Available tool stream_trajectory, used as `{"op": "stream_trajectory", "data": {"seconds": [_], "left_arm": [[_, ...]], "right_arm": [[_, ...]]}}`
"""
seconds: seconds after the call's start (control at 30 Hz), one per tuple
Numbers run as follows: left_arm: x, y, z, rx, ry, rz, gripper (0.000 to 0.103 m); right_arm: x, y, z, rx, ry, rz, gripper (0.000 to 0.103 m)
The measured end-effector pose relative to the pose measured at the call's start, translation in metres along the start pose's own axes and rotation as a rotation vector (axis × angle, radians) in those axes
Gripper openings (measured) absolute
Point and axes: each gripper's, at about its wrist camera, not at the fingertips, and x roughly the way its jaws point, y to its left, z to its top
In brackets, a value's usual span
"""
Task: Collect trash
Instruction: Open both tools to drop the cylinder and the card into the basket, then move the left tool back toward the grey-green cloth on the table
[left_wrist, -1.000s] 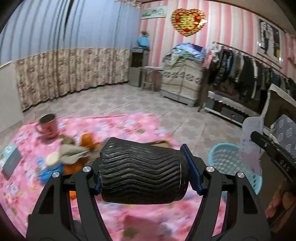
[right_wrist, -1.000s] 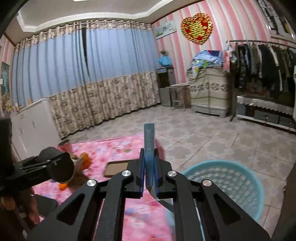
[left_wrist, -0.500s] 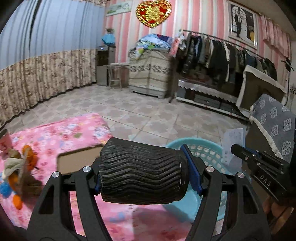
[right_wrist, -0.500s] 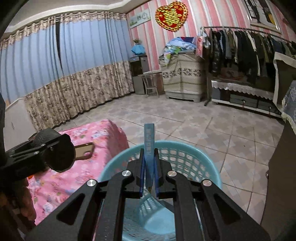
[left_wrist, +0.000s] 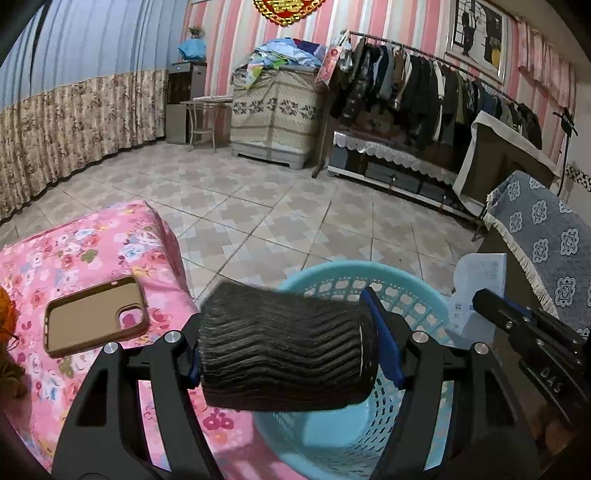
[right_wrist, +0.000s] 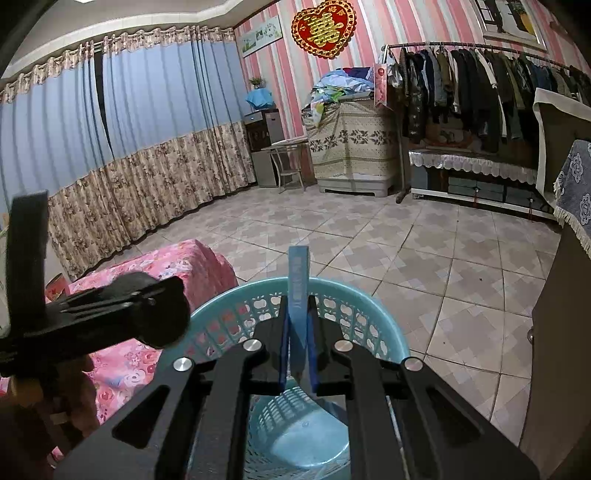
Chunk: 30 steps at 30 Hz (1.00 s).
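L gripper (left_wrist: 288, 354) clamped on black ribbed cup (left_wrist: 284, 350), R gripper (right_wrist: 298, 332) clamped on thin blue packet (right_wrist: 298, 280); both over teal basket (right_wrist: 384, 332) beside pink-clothed counter (left_wrist: 92, 251).

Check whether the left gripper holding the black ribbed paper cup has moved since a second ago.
Yes. The left gripper, with the black ribbed paper cup, swung right off the pink floral tablecloth to above the turquoise plastic basket.
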Motion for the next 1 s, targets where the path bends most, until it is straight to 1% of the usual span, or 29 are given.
{"op": "stream_trajectory", "data": {"seconds": [0.1, 0.2, 0.23, 0.33, 0.43, 0.63, 0.8, 0.87, 0.9, 0.93, 1.0], "left_arm": [[0.002, 0.001, 0.001, -0.001, 0.003, 0.011, 0.079], [-0.003, 0.002, 0.002, 0.004, -0.009, 0.024, 0.084], [-0.006, 0.004, 0.003, 0.006, -0.018, 0.039, 0.087], [-0.015, 0.008, 0.006, 0.015, -0.046, 0.078, 0.090], [-0.026, 0.014, 0.009, 0.030, -0.073, 0.120, 0.092], [-0.045, 0.033, 0.009, 0.030, -0.102, 0.186, 0.094], [-0.059, 0.055, 0.004, 0.009, -0.105, 0.238, 0.095], [-0.067, 0.065, 0.002, 0.000, -0.106, 0.260, 0.095], [-0.072, 0.071, 0.001, -0.006, -0.108, 0.274, 0.095], [-0.077, 0.076, 0.000, -0.011, -0.111, 0.282, 0.096], [-0.090, 0.088, -0.003, -0.029, -0.121, 0.300, 0.097]], "right_arm": [[0.000, -0.001, 0.001, 0.007, 0.001, 0.003, 0.009], [0.001, -0.002, 0.001, 0.005, 0.001, 0.003, 0.009], [0.001, -0.003, 0.002, 0.004, 0.000, 0.003, 0.009], [-0.001, -0.001, -0.001, 0.008, -0.002, 0.006, 0.009], [0.001, 0.004, -0.003, 0.010, -0.003, 0.012, 0.009], [0.008, 0.016, -0.001, 0.000, -0.005, 0.037, 0.009], [0.018, 0.026, -0.003, -0.014, 0.015, 0.036, 0.011], [0.026, 0.028, -0.007, -0.007, 0.050, 0.025, 0.029], [0.027, 0.030, -0.008, -0.005, 0.055, 0.020, 0.052], [0.027, 0.032, -0.010, -0.004, 0.053, 0.012, 0.062], [0.028, 0.037, -0.015, -0.016, 0.059, -0.014, 0.062]]}}
